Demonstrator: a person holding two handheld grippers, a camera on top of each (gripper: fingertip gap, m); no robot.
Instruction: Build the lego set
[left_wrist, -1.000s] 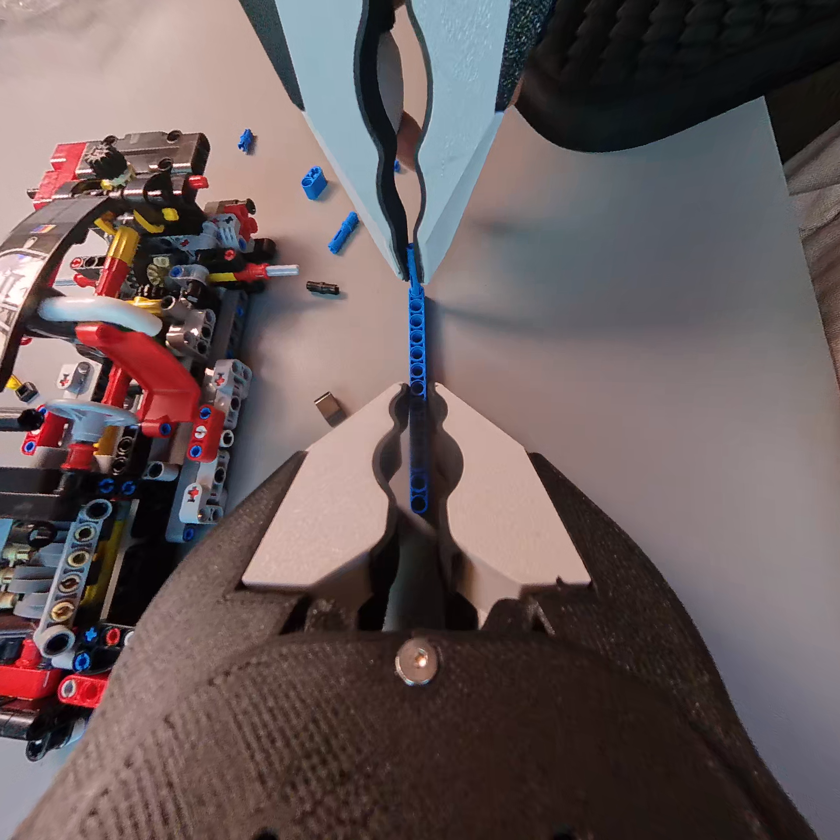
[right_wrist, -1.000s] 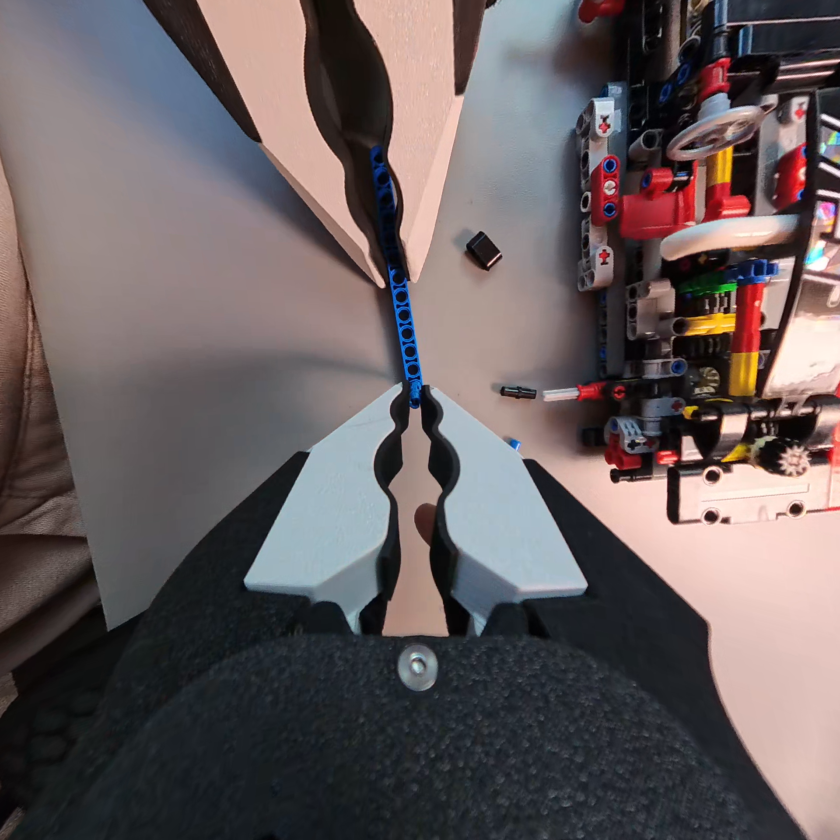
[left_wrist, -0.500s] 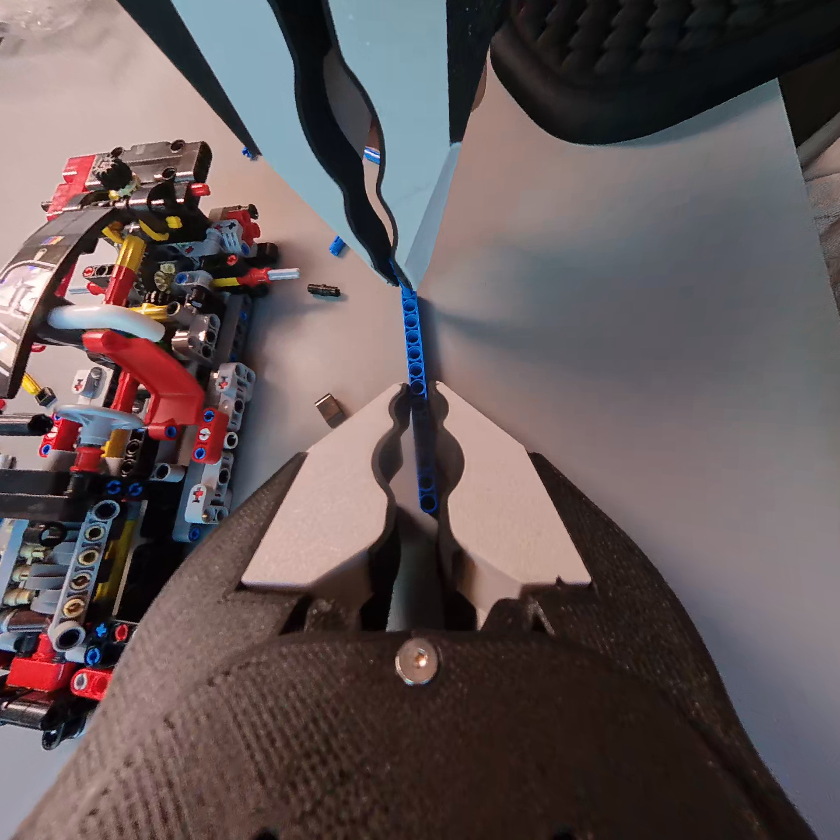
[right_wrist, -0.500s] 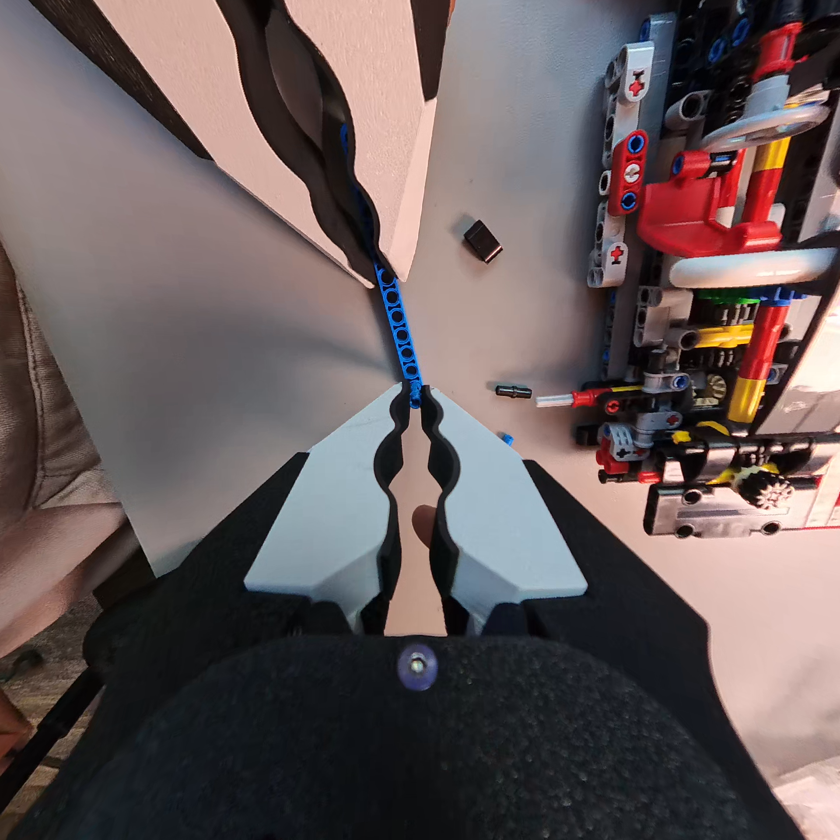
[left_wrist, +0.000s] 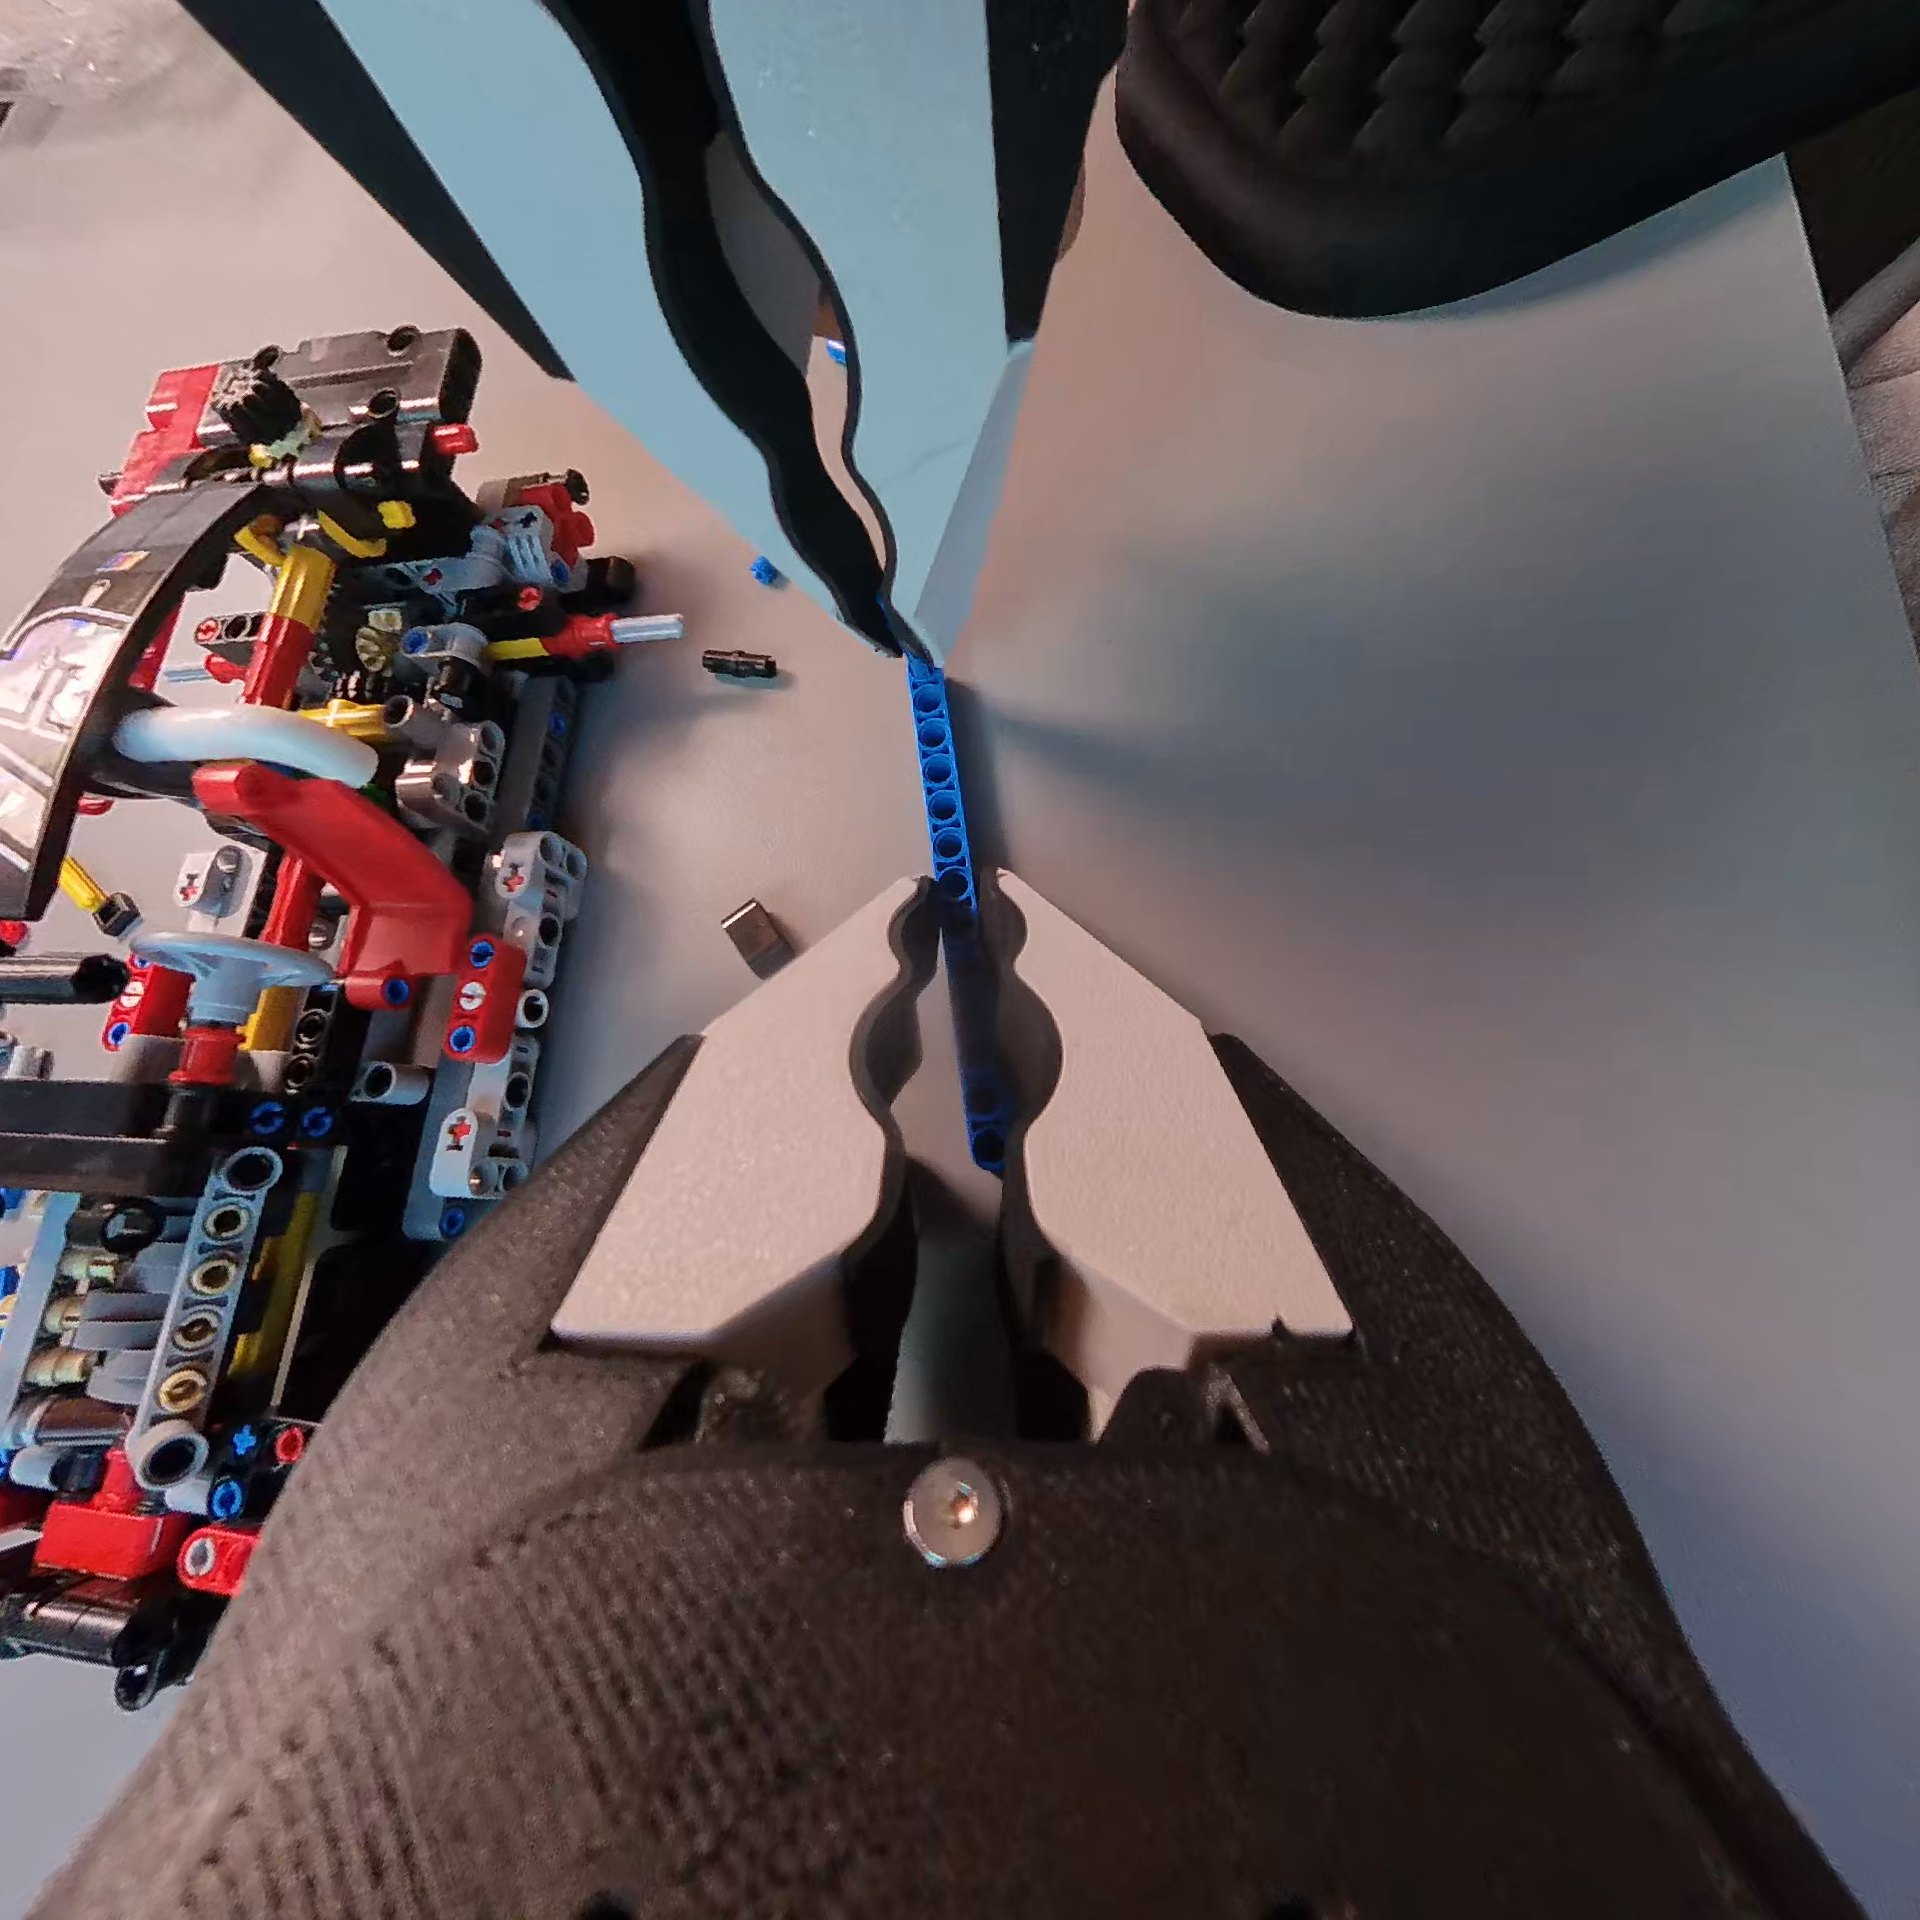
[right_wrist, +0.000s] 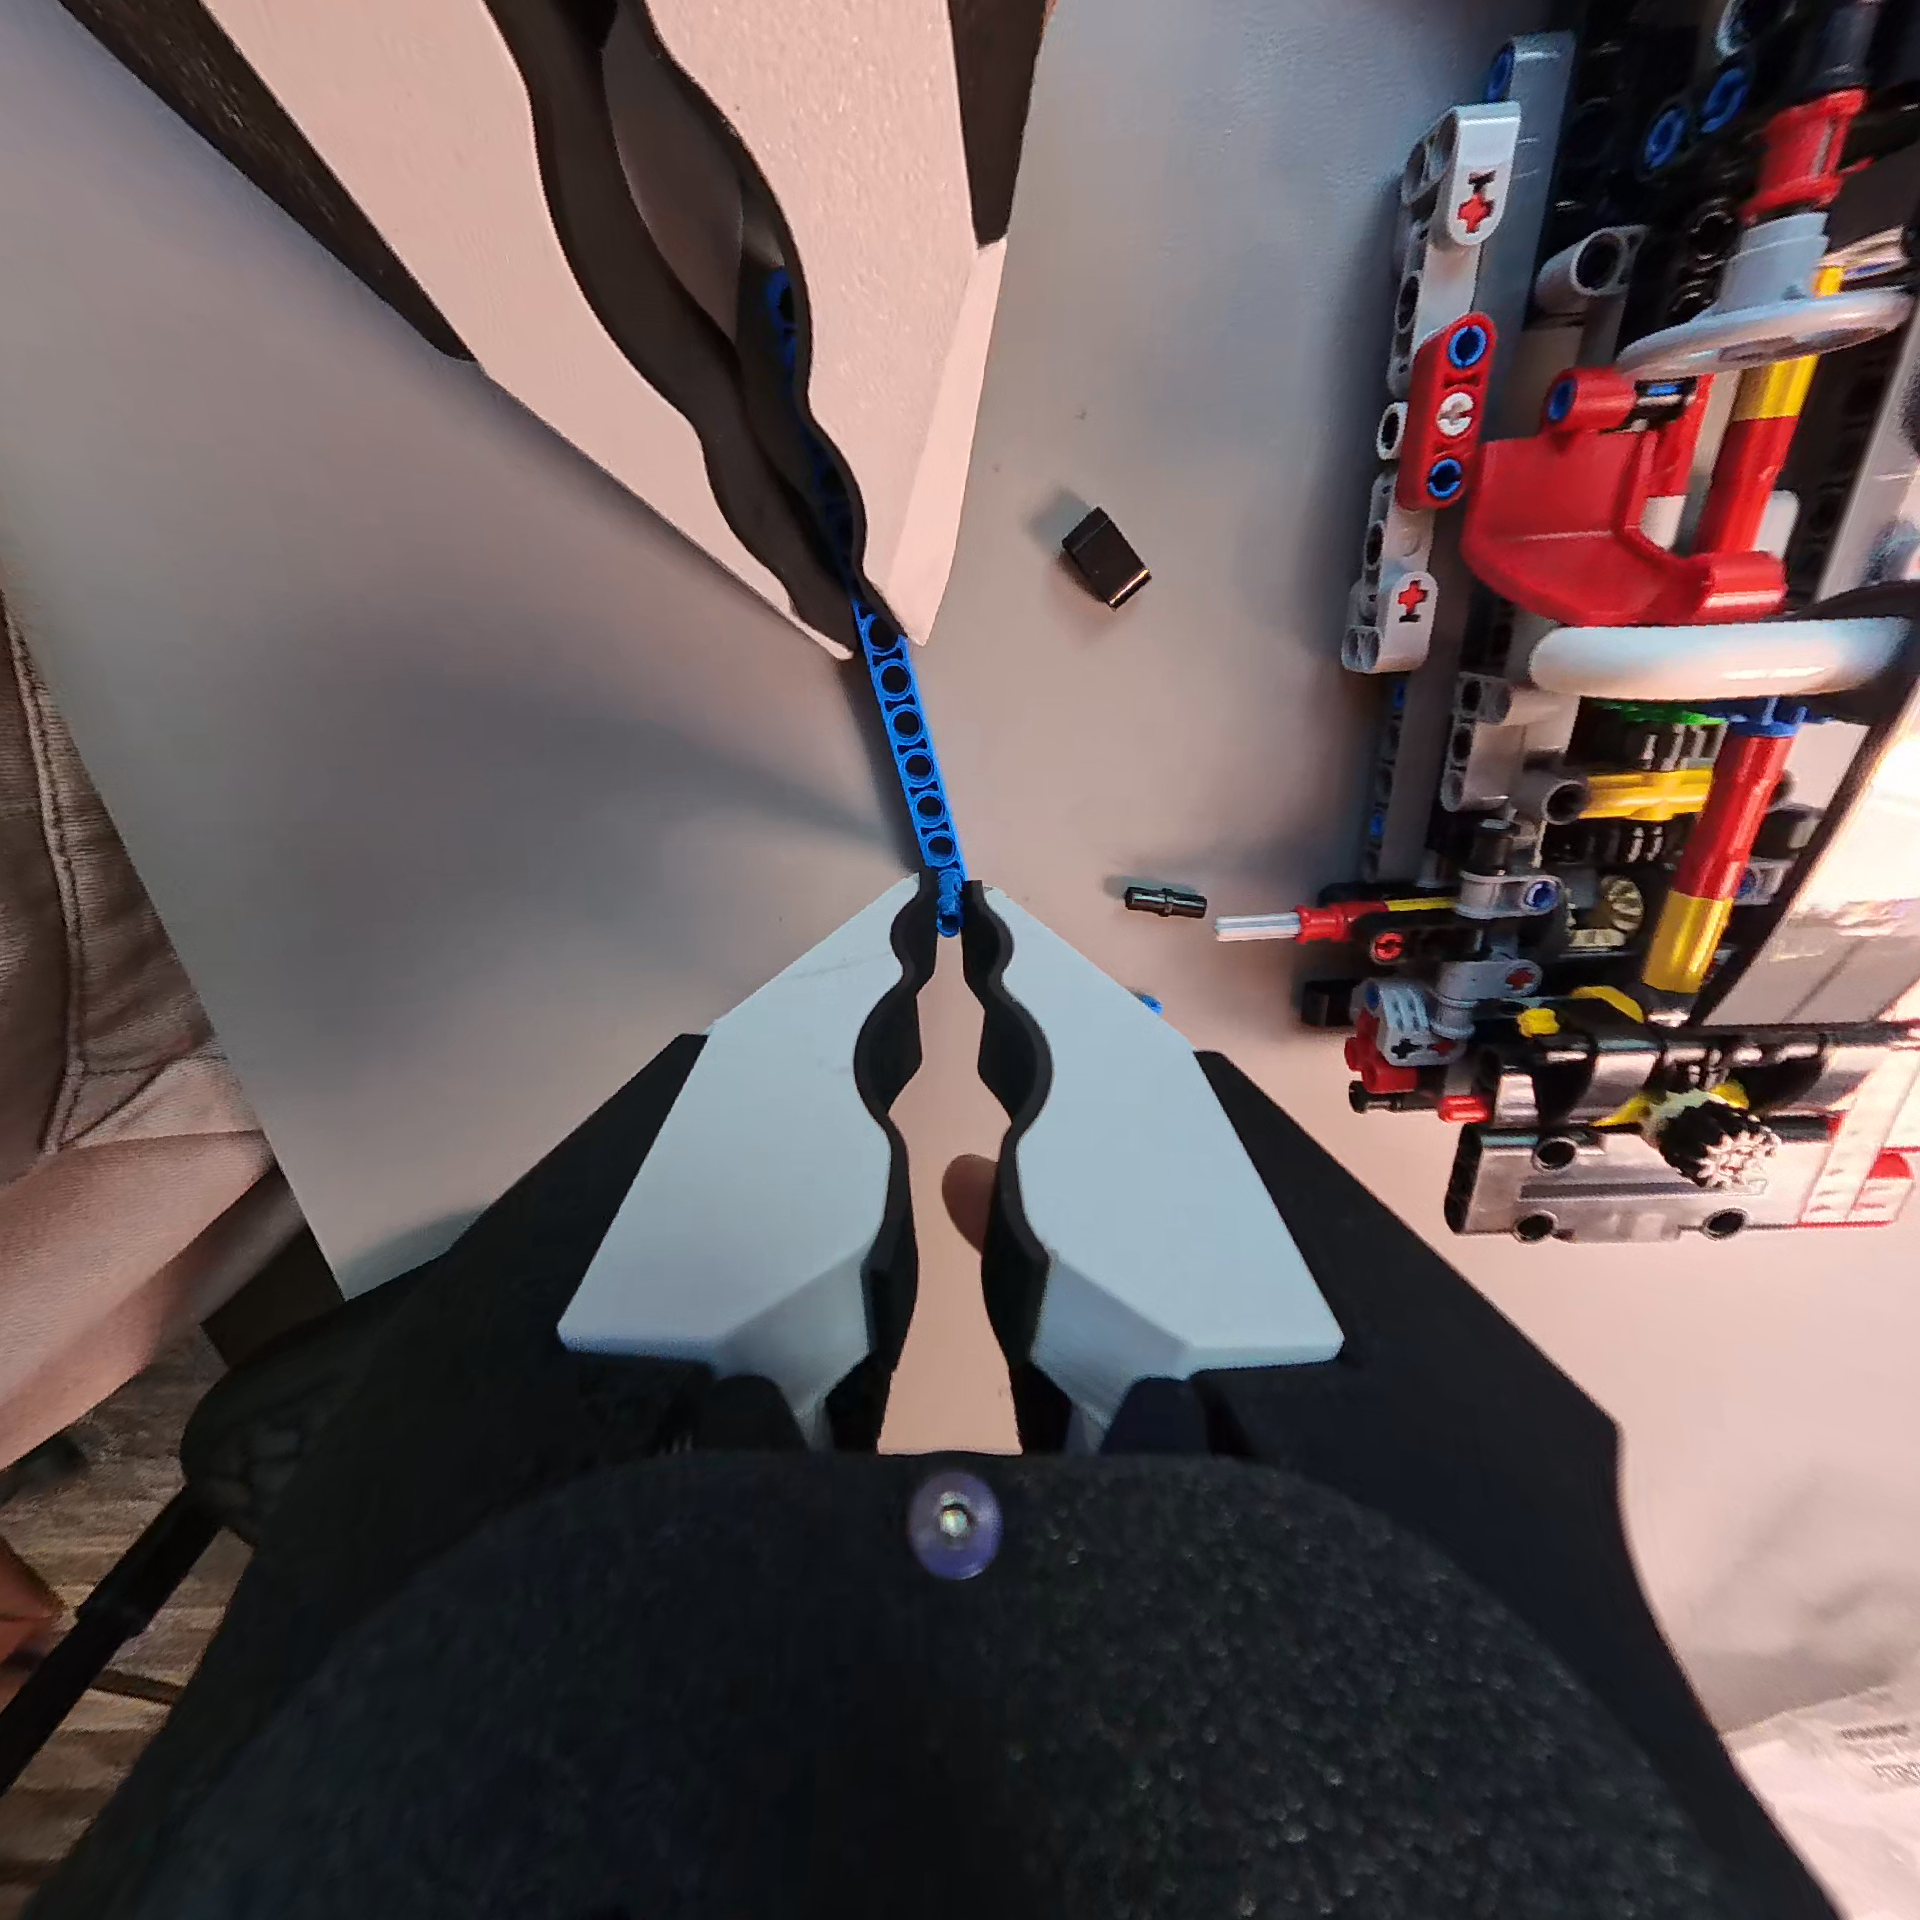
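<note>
A long blue holed beam (left_wrist: 940, 774) is held in the air between both grippers, above the grey table (left_wrist: 1455, 831). My left gripper (left_wrist: 956, 883) is shut on its near half. My right gripper (right_wrist: 948, 896) is shut on a small blue pin (right_wrist: 948, 912) pressed at the beam's (right_wrist: 914, 748) other end. Each gripper shows at the top of the other's view, jaws closed. The part-built red, black and grey lego vehicle (left_wrist: 312, 831) lies on the table beside them, and it also shows in the right wrist view (right_wrist: 1662, 727).
A loose black pin (left_wrist: 740, 663) (right_wrist: 1166, 900), a small black tile (left_wrist: 758, 930) (right_wrist: 1107, 542) and a tiny blue piece (left_wrist: 764, 567) lie between the beam and the vehicle. The table's edge (right_wrist: 260, 1039) runs close on the far side. Paper (right_wrist: 1849, 1766) lies at one corner. Some 5 centimeters of space lies between my two pairs of fingers.
Both grippers keep their hold on the beam. The right gripper has come nearer and tilted in the left view. The vehicle has shifted and looks larger in the right view.
</note>
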